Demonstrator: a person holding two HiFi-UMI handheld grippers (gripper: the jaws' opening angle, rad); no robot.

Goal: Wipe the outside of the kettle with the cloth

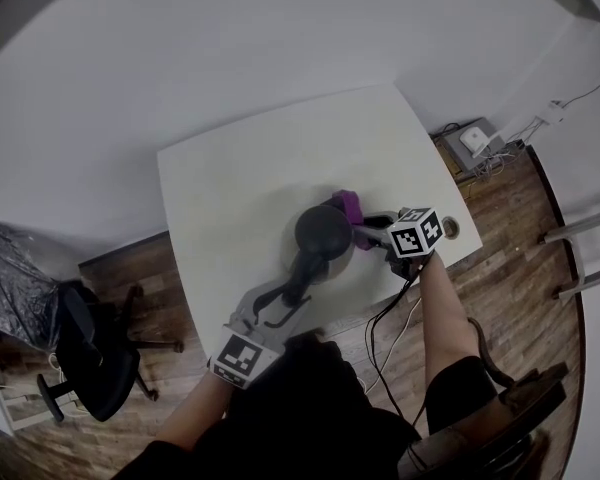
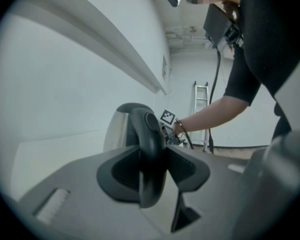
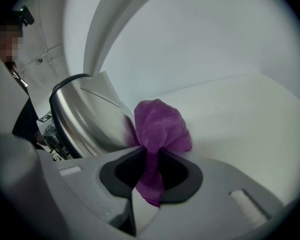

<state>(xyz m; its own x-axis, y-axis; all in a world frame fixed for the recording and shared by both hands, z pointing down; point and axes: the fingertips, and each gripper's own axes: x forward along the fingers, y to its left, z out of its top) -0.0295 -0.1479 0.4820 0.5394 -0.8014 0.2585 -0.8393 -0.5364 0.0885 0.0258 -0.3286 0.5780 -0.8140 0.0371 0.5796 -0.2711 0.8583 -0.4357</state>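
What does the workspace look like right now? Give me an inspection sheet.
Surface: white table, with the kettle near its front edge.
Job's things: steel kettle upright; purple cloth against its side.
Clutter: small ring-shaped thing by the table's corner.
Grippers: left gripper jaws shut on the handle; right gripper jaws shut on the cloth.
Cables: cables hang below the right gripper.
Surroundings: wood floor, black chair, ladder.

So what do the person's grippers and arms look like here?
Both the left gripper and right gripper have grey bodies with black pads, and each carries a white cube with black square markers. A black cable trails from the right one. The person wears a black short sleeve.
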